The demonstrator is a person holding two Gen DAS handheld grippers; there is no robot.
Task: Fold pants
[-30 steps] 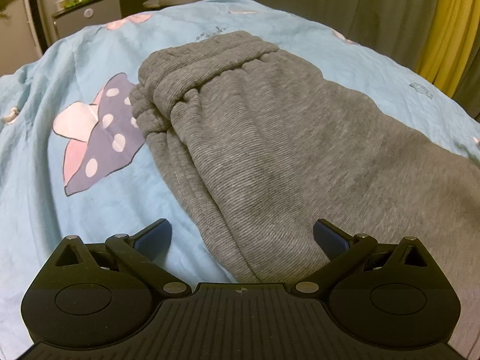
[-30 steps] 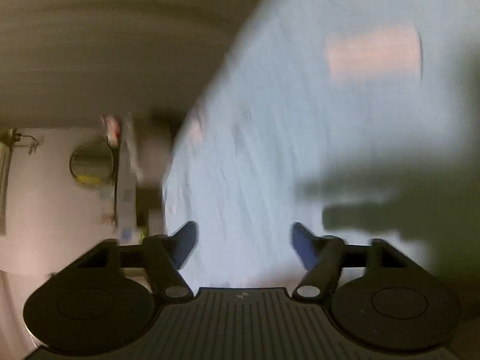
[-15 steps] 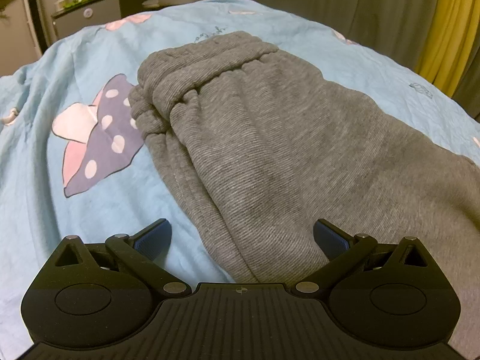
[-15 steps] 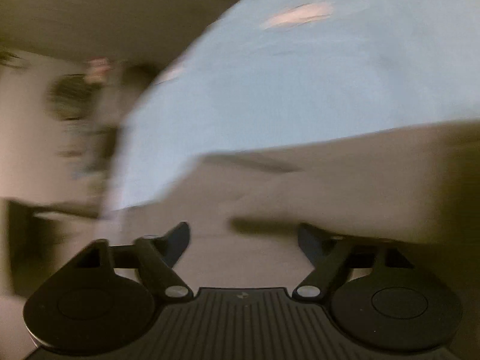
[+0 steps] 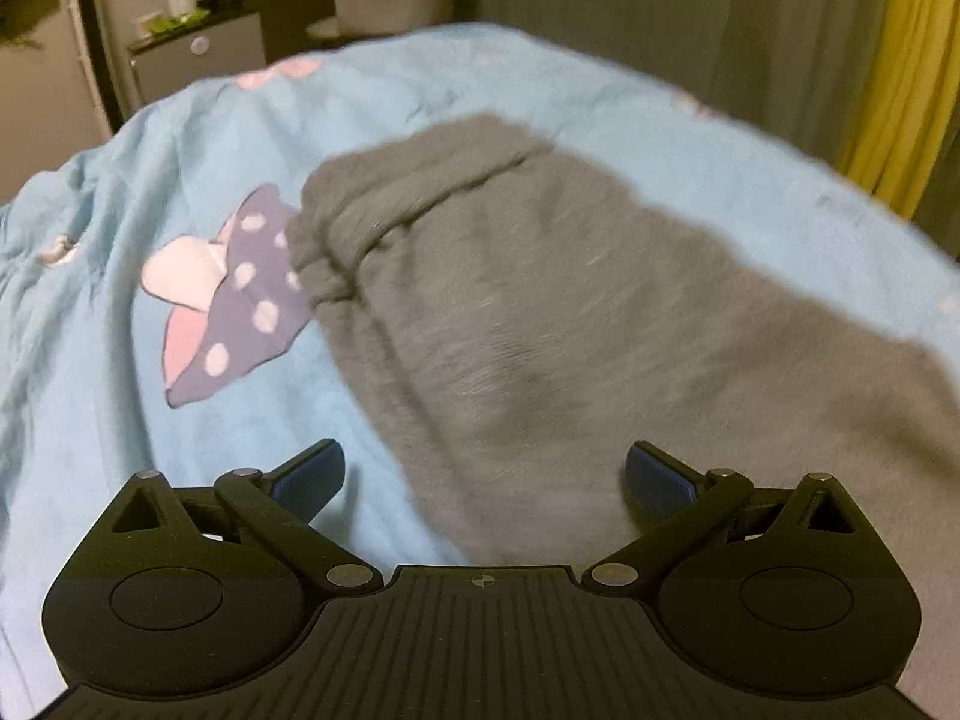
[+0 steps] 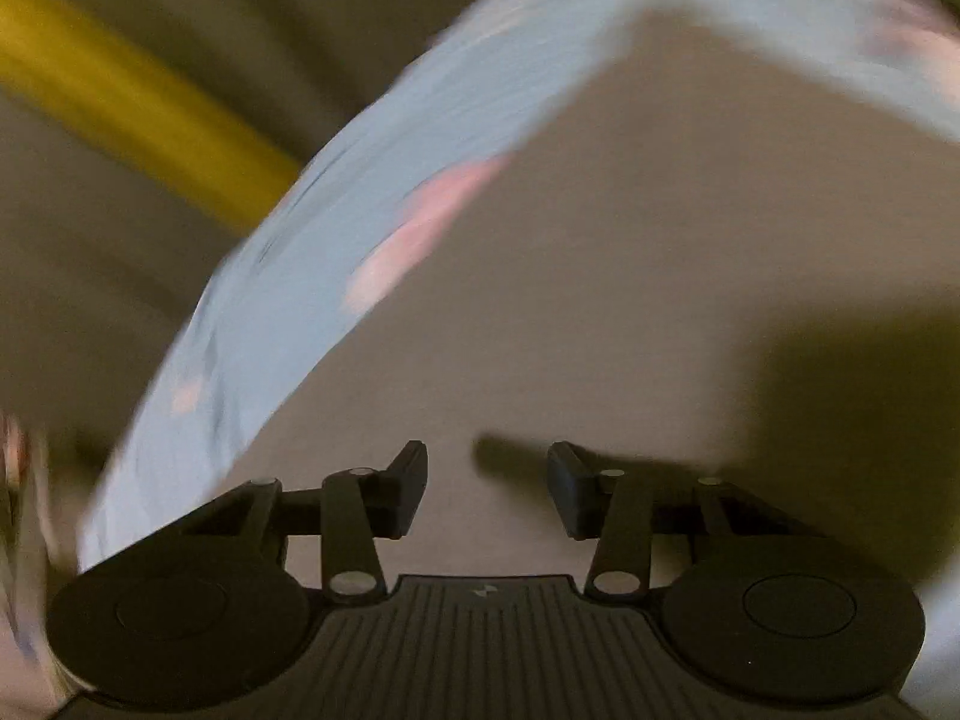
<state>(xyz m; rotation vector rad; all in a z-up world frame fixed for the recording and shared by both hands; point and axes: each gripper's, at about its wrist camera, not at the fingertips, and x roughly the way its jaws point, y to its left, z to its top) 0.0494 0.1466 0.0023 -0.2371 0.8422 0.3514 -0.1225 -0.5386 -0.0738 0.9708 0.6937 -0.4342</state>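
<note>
Both grippers' fingers apart above grey pants

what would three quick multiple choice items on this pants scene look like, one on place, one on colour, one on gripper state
1. Where do the pants lie?
A. on the blue bedsheet
B. on a wooden floor
C. in a basket

2. What colour are the pants?
A. red
B. grey
C. white

3. How stands the left gripper?
A. shut on the pants
B. shut on the sheet
C. open, holding nothing

Key:
1 A, the pants rest spread on the blue sheet beside its polka-dot bow print.
2 B, the ribbed cloth is plain grey.
3 C, its blue pads stand wide apart above the cloth; the right gripper is open too.
</note>
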